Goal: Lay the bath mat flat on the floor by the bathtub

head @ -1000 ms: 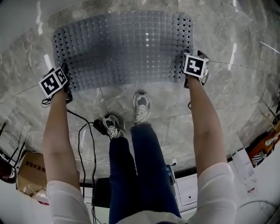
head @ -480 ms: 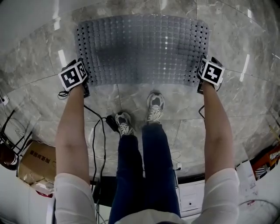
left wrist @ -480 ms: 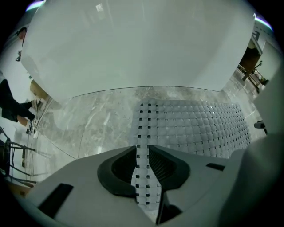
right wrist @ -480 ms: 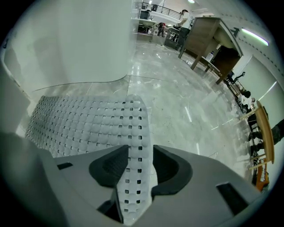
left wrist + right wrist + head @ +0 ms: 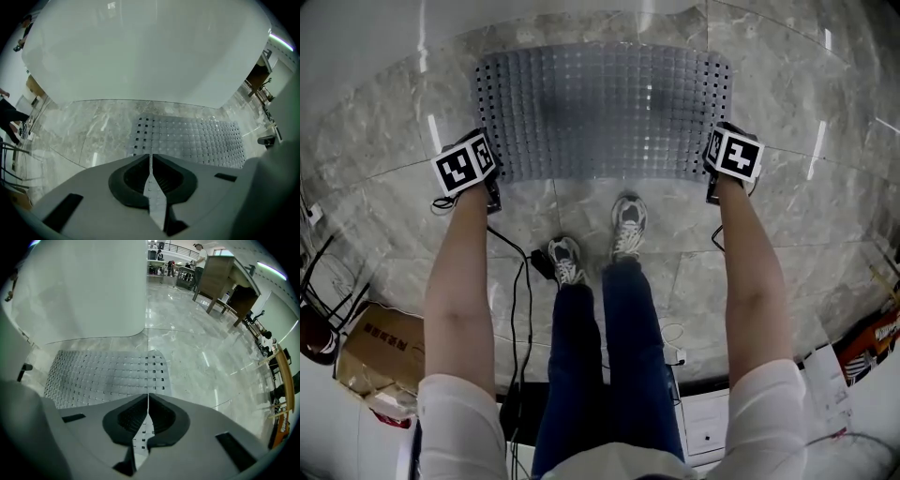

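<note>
The grey translucent bath mat (image 5: 600, 108), gridded with small holes along its sides, is spread on the marble floor below the white bathtub wall (image 5: 140, 51). My left gripper (image 5: 491, 194) is at the mat's near left corner. Its jaws are closing, and the thin mat edge (image 5: 151, 187) is pinched between them. My right gripper (image 5: 713, 187) is shut on the near right corner, with the mat's edge (image 5: 140, 444) clamped between its pads. The mat (image 5: 103, 373) stretches away from both grippers toward the tub (image 5: 84, 287). Its near edge lifts slightly at the grippers.
The person's two sneakers (image 5: 626, 225) stand just behind the mat's near edge. Black cables and an adapter (image 5: 539, 262) lie on the floor at the left. A cardboard box (image 5: 380, 352) sits at the lower left and a white unit (image 5: 708, 422) at the lower right. Wooden furniture (image 5: 225, 282) stands far off.
Both grippers have shifted with the mat, and the mat now sits more centred in front of the feet. Its near corners are now held between the jaws.
</note>
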The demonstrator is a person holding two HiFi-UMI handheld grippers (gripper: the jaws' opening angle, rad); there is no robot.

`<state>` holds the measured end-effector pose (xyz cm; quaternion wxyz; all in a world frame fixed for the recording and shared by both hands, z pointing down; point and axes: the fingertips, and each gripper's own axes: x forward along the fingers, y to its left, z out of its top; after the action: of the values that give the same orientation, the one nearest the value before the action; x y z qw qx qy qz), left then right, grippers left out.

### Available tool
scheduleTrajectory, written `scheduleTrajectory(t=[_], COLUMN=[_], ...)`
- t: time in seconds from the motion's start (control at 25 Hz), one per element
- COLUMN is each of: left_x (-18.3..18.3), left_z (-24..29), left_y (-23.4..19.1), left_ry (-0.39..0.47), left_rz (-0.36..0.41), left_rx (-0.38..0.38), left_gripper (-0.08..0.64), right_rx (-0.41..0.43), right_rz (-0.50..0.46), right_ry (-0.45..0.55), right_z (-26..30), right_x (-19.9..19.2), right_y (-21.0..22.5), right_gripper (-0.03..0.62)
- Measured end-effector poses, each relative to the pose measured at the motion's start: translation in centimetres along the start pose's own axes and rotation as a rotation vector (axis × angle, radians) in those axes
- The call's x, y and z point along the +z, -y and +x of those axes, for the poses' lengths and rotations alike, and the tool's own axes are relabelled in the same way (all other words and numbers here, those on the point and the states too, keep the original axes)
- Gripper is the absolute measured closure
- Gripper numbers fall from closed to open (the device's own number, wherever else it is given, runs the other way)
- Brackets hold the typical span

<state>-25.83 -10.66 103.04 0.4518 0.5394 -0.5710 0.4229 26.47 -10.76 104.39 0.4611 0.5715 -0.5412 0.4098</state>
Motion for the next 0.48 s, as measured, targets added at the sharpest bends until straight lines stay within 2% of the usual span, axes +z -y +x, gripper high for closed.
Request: scheduleTrajectory(t=[0.16, 0.48], left_x=[0.6, 2.0], left_z=[-2.6, -7.1], left_y=[0.4, 2.1], left_ry=[0.014, 0.048], left_rz=[-0.021, -0.004], left_rx=[-0.015, -0.07], left_gripper=[0.515, 0.517], right_rx=[0.019, 0.046], right_rz=[-0.012, -0.001], right_ry=[0.008, 0.042], right_z=[-2.8, -8.0], right_x=[0.5, 1.6], right_y=[-1.1, -2.9], right_gripper=[0.561, 0.561])
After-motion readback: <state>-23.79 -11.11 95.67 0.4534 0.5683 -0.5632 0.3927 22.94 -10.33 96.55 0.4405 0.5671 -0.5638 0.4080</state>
